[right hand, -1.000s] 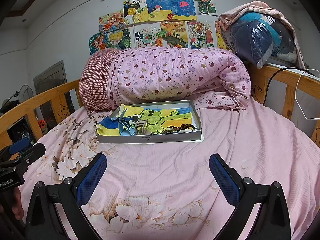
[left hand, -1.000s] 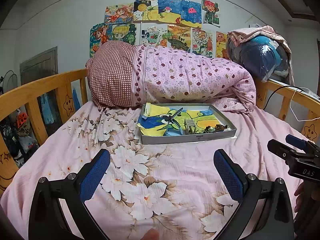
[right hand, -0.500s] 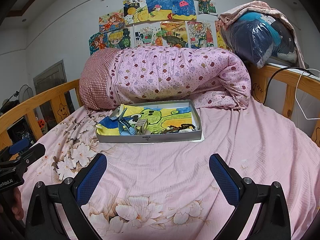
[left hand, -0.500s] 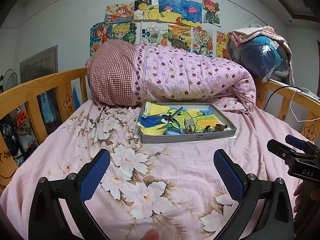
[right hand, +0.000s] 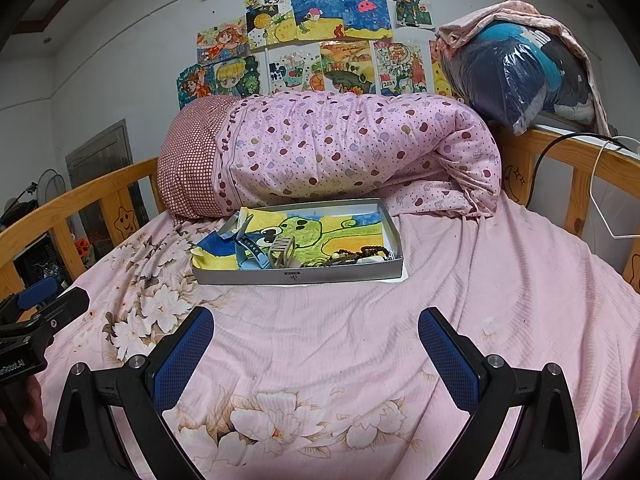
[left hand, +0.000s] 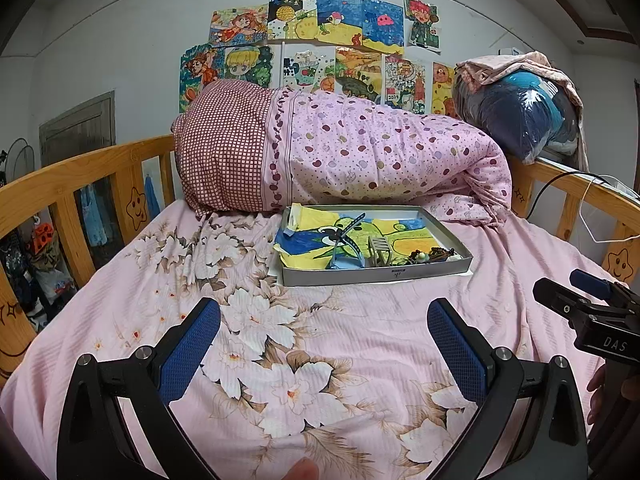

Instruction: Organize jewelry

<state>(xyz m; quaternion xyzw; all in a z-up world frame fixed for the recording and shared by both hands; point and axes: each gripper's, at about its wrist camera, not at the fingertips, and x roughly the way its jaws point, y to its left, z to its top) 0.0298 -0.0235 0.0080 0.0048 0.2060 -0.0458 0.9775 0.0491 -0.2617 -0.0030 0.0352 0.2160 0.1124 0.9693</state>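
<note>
Left wrist view: left tongs (left hand: 323, 342) stood wide apart, empty, blue pads over the floral pink bedsheet (left hand: 256, 320). The grey tray (left hand: 376, 274) lay on the bed well beyond the tongs, just in front of the rolled pink quilt (left hand: 360, 160). Inside the tray, on a yellow-and-blue drawing (left hand: 316, 232), lay a blue watch (left hand: 346, 254), a pale hair clip (left hand: 379, 250) to its right, and a dark bead string (left hand: 436, 255) in the tray's near right corner. Right tongs (left hand: 588, 300) showed at the frame's right edge, well right of the tray; from here I could not tell their gap. Wooden bed rail (left hand: 80, 184) ran left of the tray.

Right wrist view: right tongs (right hand: 314, 342) were spread wide, nothing between them, short of the tray (right hand: 296, 276). The watch (right hand: 250, 250) sat at the tray's left, the clip (right hand: 282, 252) mid-front, the bead string (right hand: 360, 254) toward its right front. Left tongs (right hand: 44, 304) appeared far left of the tray, a hand (right hand: 34, 408) below them. Children's drawings (right hand: 320, 40) hung on the wall above the quilt.
</note>
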